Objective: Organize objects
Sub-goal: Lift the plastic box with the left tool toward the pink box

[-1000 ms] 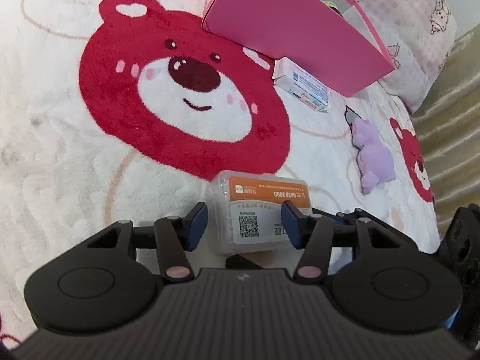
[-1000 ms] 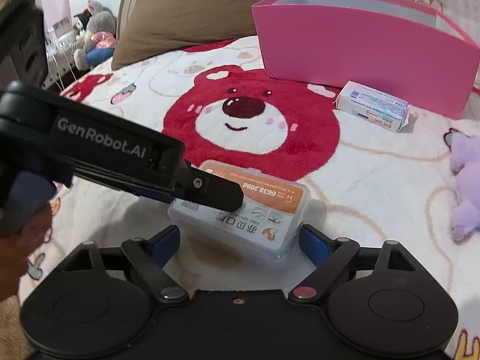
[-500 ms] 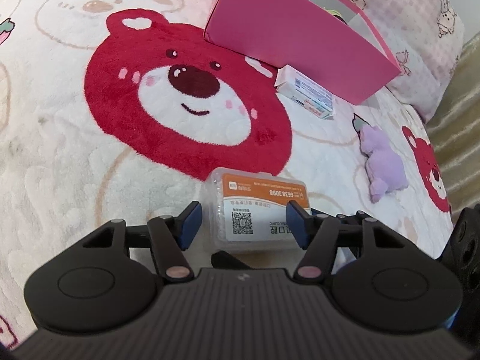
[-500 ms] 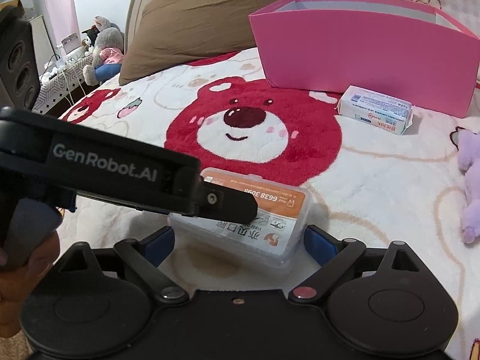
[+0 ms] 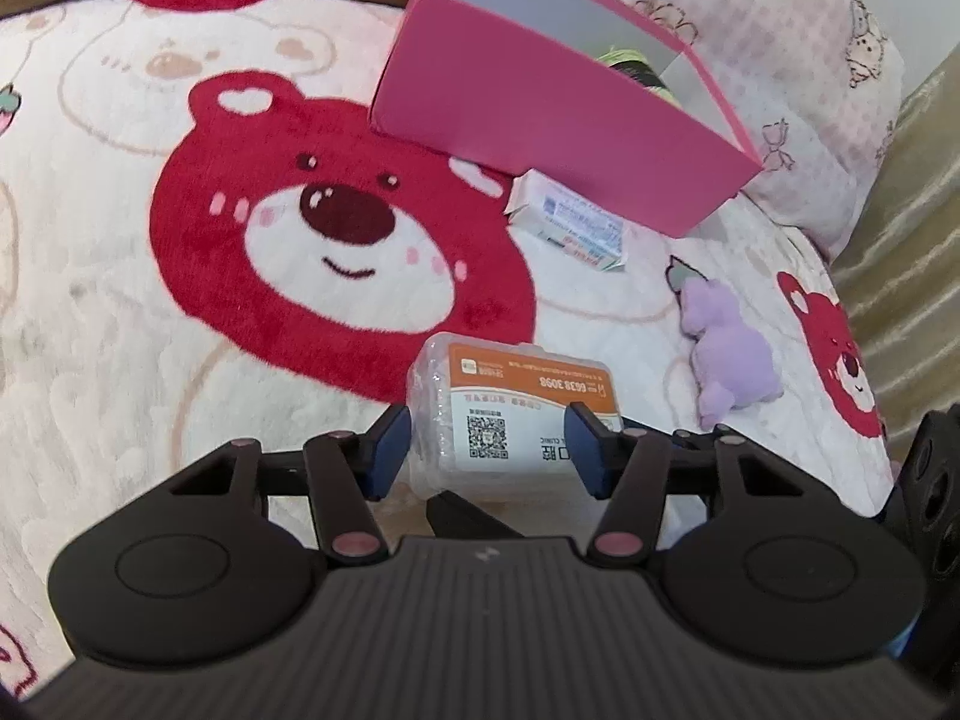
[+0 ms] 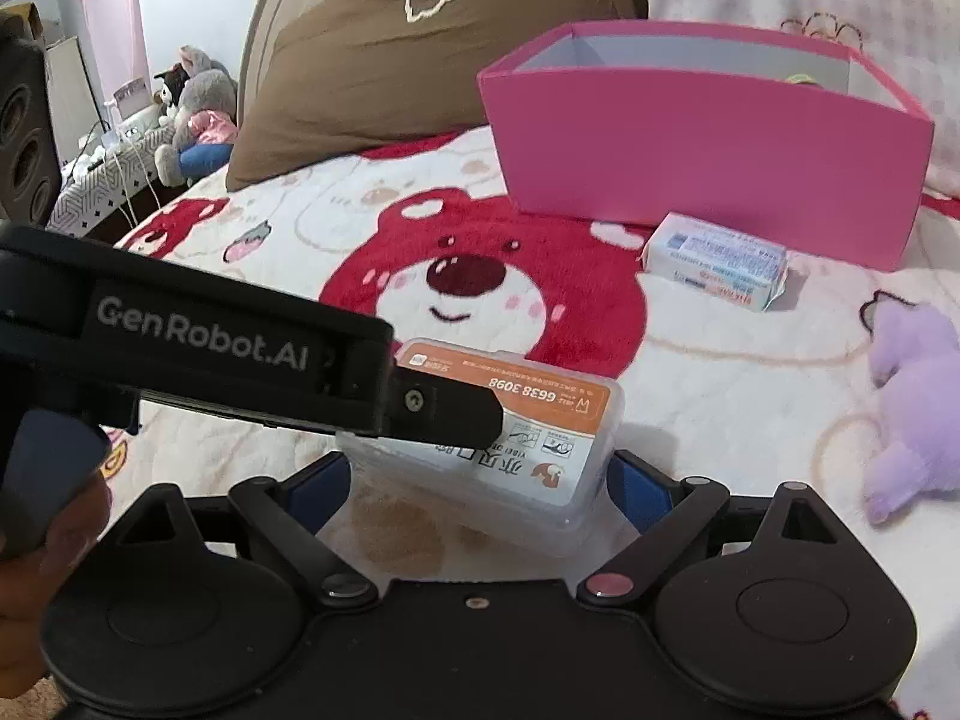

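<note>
A clear plastic box with an orange and white label [image 5: 510, 414] sits between the blue pads of my left gripper [image 5: 489, 450]. The jaws are closing and the pads press on its two sides. It hangs tilted just above the bear blanket [image 5: 336, 252]. In the right wrist view the same box [image 6: 540, 426] shows with a left finger [image 6: 444, 414] across its label. My right gripper [image 6: 480, 480] stands open, its pads flanking the box's near end without visibly pressing it. An open pink storage box [image 5: 540, 120] stands behind.
A wrapped tissue pack [image 6: 714, 261] lies in front of the pink storage box [image 6: 690, 150]. A purple plush toy [image 6: 912, 402] lies at the right. A brown pillow [image 6: 390, 60] and a patterned pillow [image 5: 810, 60] close off the back. Something yellow-green [image 5: 636, 66] lies inside the pink box.
My left gripper has risen a little with the labelled box, which now covers more of the red bear. Its jaws widened slightly, then narrowed again. The right gripper has stayed put.
</note>
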The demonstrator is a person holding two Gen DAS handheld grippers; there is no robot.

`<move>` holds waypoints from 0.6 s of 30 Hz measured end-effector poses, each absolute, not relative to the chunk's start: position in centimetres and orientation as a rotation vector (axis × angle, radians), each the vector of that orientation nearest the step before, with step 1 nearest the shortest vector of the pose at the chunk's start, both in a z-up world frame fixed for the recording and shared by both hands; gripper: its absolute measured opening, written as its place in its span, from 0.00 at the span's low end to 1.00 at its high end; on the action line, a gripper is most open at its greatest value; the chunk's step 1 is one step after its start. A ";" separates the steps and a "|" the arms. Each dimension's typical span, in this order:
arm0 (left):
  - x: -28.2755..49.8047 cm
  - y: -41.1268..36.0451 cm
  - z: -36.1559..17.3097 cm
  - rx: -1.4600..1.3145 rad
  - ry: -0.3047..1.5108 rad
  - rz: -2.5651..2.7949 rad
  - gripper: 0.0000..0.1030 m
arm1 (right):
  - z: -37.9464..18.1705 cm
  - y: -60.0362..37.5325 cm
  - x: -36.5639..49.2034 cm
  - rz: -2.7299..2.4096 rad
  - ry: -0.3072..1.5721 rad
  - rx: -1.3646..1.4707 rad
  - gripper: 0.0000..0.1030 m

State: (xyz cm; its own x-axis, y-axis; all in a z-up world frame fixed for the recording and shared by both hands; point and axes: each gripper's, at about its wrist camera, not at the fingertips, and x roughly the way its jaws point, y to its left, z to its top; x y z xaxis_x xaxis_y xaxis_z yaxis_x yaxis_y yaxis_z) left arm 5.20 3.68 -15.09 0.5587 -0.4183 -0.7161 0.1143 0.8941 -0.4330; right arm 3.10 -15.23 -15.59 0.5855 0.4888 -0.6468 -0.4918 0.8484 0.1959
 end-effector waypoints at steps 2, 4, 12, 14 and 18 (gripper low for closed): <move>5.2 3.6 -14.6 -0.358 0.923 -0.331 0.53 | -15.1 -15.2 3.0 0.571 0.744 -0.017 0.92; 5.2 3.7 -14.4 -0.372 0.917 -0.338 0.53 | -14.6 -15.2 2.9 0.565 0.735 -0.031 0.92; 4.9 3.5 -13.7 -0.376 0.926 -0.365 0.49 | -13.6 -15.4 2.3 0.536 0.746 -0.053 0.91; 4.8 3.5 -13.4 -0.381 0.929 -0.369 0.49 | -13.2 -15.3 2.1 0.538 0.745 -0.076 0.91; 4.6 3.6 -12.2 -0.375 0.917 -0.374 0.47 | -12.1 -15.4 2.0 0.539 0.737 -0.094 0.91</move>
State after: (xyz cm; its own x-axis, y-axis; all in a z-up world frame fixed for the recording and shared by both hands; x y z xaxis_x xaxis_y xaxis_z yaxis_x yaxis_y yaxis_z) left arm 4.57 3.58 -12.17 0.5537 -0.4642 -0.6913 0.1511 0.8725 -0.4648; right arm 1.96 -15.41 -12.13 0.6113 0.4339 -0.6618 -0.4988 0.8605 0.1035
